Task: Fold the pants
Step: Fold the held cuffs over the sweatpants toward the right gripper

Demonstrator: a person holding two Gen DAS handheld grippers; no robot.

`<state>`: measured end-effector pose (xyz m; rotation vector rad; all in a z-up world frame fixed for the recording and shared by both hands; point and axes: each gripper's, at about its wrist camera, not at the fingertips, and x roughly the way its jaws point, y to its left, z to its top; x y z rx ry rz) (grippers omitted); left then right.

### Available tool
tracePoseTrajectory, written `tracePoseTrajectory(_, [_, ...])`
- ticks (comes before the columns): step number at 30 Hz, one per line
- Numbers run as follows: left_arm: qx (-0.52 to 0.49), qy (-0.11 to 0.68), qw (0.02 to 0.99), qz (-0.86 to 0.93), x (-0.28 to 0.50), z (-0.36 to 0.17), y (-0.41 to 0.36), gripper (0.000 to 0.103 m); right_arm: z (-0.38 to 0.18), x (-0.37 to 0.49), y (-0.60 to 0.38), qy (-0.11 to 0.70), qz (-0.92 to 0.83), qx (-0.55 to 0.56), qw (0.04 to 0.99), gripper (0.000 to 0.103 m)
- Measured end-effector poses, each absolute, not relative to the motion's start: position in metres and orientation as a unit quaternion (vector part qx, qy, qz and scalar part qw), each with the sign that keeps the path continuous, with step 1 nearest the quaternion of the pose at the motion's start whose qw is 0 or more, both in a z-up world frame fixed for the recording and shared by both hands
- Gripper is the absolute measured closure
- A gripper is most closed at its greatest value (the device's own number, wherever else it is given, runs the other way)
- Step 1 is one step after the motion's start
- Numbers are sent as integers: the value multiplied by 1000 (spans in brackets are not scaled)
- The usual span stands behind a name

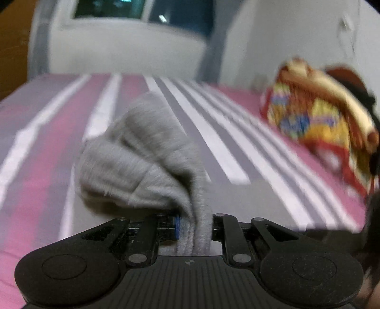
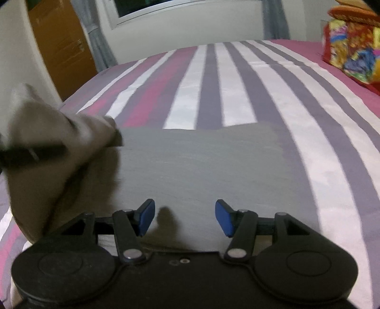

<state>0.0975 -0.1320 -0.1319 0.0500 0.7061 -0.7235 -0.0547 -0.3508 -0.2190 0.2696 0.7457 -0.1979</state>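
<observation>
Right wrist view: bed with pink, grey and white striped sheet [image 2: 237,99] fills the frame, stripes running away toward white wall and dark window [image 2: 147,7] at top. Brown wooden door [image 2: 61,47] upper left, grey curtains either side of window. Multicoloured patterned cushion [image 2: 351,52] upper right, well apart from the work.

Grey knit pants [image 2: 194,171] lie flat mid-frame, spread across the stripes, far edge roughly straight left to right; long axis can't be told, blurred. Left part of fabric is lifted into a bunched peak at left edge of frame.

Right gripper [image 2: 185,217] hovers over near part of pants, blue pads [image 2: 223,219] spread apart, nothing between them.

Left wrist view: left gripper [image 1: 193,228] pinched on a ribbed fold of pants [image 1: 142,161], cloth bulging ahead of it, motion-blurred. Cushion [image 1: 315,118] at right. Bare sheet [image 1: 47,142] beyond and left of pants.
</observation>
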Motion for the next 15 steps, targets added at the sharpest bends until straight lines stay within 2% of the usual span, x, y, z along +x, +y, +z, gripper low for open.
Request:
tracePoseTrajectory(3, [67, 341, 877, -332, 79, -136, -150, 82, -217, -66, -363, 357, -101, 146, 917, 46])
tracePoseTrajectory(6, [68, 340, 877, -332, 67, -125, -149, 78, -215, -73, -373, 353, -100, 155, 917, 44])
tracePoseTrajectory(12, [123, 320, 867, -362, 46, -110, -170, 77, -215, -75, -380, 351, -101, 164, 916, 43])
tracePoseTrajectory(15, [96, 336, 859, -374, 42, -107, -171, 77, -212, -85, -378, 350, -98, 166, 917, 43])
